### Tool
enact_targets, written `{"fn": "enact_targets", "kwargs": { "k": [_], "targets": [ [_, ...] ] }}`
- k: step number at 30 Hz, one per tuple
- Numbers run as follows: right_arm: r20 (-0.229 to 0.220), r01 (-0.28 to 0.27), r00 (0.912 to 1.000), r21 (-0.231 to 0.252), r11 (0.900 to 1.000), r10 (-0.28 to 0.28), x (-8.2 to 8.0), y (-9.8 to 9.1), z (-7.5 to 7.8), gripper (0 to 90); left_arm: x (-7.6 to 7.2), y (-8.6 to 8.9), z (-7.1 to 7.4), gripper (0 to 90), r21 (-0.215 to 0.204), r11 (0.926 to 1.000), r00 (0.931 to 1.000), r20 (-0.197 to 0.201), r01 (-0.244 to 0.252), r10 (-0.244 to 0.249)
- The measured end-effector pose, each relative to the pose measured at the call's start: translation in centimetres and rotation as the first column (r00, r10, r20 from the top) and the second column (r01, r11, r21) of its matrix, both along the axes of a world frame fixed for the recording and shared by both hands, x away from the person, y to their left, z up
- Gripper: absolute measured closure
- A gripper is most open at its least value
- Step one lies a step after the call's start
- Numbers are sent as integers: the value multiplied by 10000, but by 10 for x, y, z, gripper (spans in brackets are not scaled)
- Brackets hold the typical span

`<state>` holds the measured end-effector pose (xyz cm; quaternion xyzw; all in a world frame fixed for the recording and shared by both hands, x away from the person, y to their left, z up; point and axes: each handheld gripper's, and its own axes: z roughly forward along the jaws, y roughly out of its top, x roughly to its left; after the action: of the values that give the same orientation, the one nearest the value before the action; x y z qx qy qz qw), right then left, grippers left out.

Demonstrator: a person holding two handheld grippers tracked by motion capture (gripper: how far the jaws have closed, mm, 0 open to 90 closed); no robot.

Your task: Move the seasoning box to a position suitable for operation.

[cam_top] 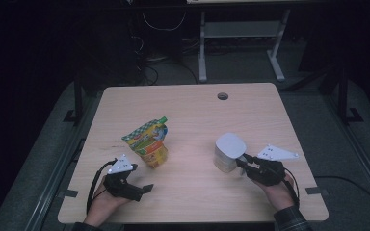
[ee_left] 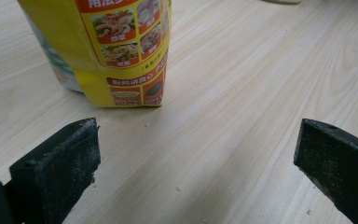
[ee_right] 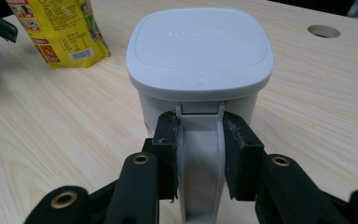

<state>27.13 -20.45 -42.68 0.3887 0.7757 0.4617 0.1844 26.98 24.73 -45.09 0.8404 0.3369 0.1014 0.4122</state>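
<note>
A light wooden desk [cam_top: 188,192] carries two things: a yellow-and-green stand-up pouch [cam_top: 148,143] at centre left and a pale grey lidded container [cam_top: 229,152] at centre right, the two well apart. The right gripper [cam_top: 243,161], held in the person's right hand [cam_top: 279,192], meets the container from its near right side; in the right gripper view its two black jaws are closed on the container's handle [ee_right: 199,158], one pad pressed to each side of that vertical grey strip just below the lid [ee_right: 200,51]. The lid is shut and bears a faint line of raised lettering near its far edge (too small to read). The left gripper [cam_top: 144,179], in the left hand [cam_top: 103,204], lies low on the desk just short of the pouch; the left gripper view shows its jaws spread wide and holding nothing, bare wood between them, with the foot of the pouch standing just beyond the left-hand jaw and not touching it. The pouch is printed with small pictures of cooked dishes and Chinese characters in red and orange panels, not sharp enough to read with certainty; its other face, seen in the right gripper view, carries a barcode. A round cable hole [cam_top: 222,96] lies near the far edge of the desk.
</note>
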Motion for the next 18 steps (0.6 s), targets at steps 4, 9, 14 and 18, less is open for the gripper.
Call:
{"fn": "enact_targets", "kwargs": {
  "k": [4,9,14,18],
  "targets": [
    [55,-209,9998,36,9998,208,2,-3,-1,685,0,0,0,0,-7,10000,10000,10,21,-21],
    [166,-491,9987,62,9988,490,2,-5,-1,685,0,0,0,0,6,10000,10000,-4,51,-51],
    [351,-1005,9944,117,9949,1000,-1,1,1,685,0,-1,0,0,0,10000,10000,-13,56,-56],
    [402,-1412,9893,143,9899,1405,-4,7,1,686,0,0,0,0,13,10000,10000,-3,69,-69]
  ]
}}
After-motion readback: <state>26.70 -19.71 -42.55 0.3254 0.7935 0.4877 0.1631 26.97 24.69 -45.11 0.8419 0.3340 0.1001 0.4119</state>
